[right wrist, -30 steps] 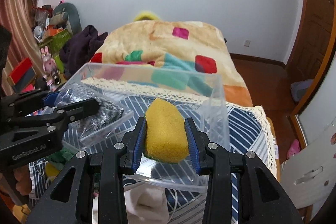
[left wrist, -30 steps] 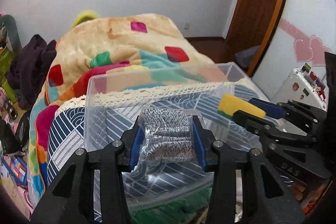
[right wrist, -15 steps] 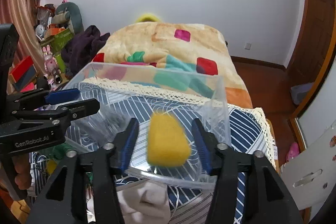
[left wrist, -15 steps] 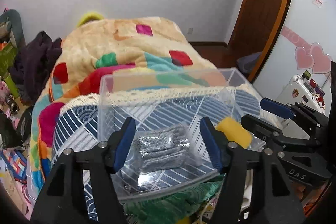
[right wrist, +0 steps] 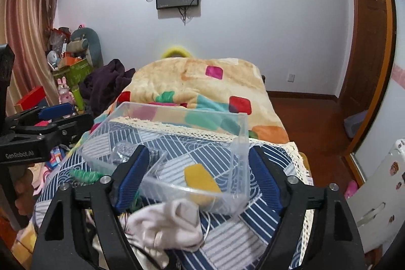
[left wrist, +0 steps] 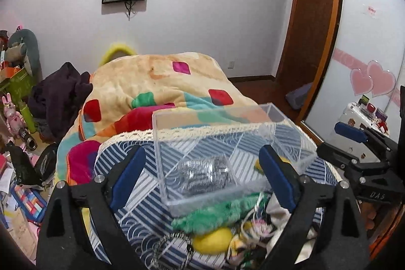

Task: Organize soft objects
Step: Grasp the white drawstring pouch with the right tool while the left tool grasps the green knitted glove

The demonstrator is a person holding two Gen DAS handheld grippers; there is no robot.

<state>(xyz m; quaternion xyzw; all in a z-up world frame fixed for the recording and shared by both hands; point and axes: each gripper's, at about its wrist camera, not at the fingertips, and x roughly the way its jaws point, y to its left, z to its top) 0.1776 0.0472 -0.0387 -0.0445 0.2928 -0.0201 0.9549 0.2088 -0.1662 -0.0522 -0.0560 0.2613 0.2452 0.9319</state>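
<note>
Both tools wide open, nothing gripped: left tool (left wrist: pixel 202 173), right tool (right wrist: pixel 197 173). One clear bin (left wrist: pixel 227 115) on bed ahead, near rim between blue pads. Inside: one steel-wool pack (left wrist: pixel 205 175) in left compartment, one yellow sponge (right wrist: pixel 201 181) right of divider. Left view only: green plush (left wrist: pixel 217 214), yellow ball (left wrist: pixel 212 242). Right view only: white sock (right wrist: pixel 172 227) below rim.
</note>
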